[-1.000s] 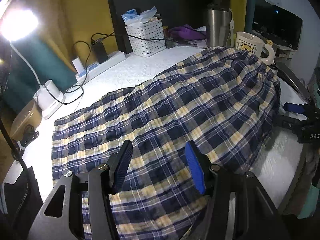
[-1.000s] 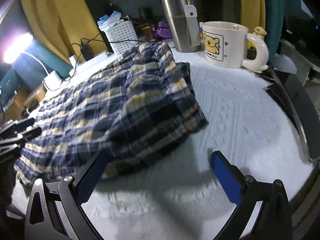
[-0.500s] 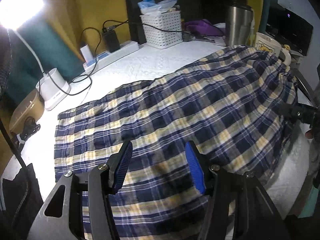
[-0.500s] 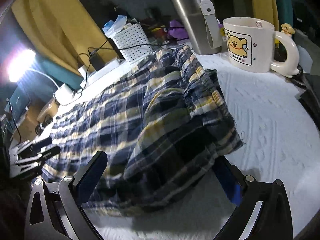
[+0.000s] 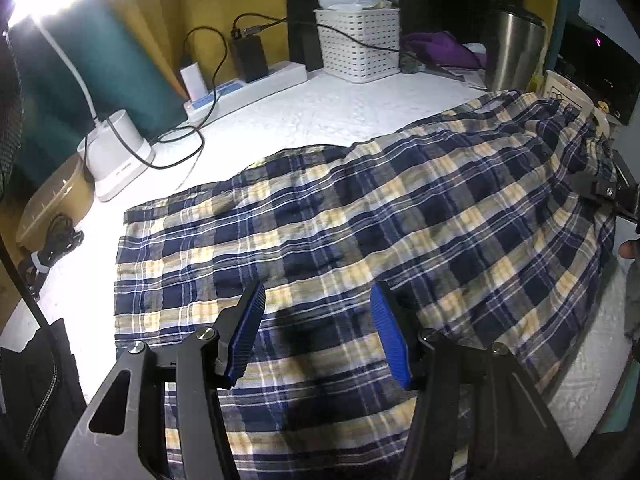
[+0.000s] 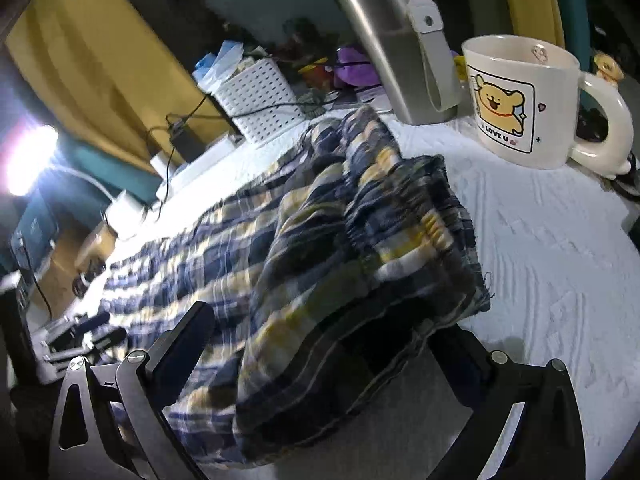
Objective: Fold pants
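Left wrist view: plaid pants (image 5: 360, 216) spread flat on white bench (image 5: 320, 112); left tongs (image 5: 316, 320) half open, empty, above leg. Right tongs (image 6: 320, 344) gape around waistband corner, likely readying grasp for fold.

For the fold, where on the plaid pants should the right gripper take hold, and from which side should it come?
Probably at the gathered waistband corner of the plaid pants, which bunches up off the white table cover near the mug. Come in low from the open waist end, one finger under the raised edge. The right gripper already straddles it, open.
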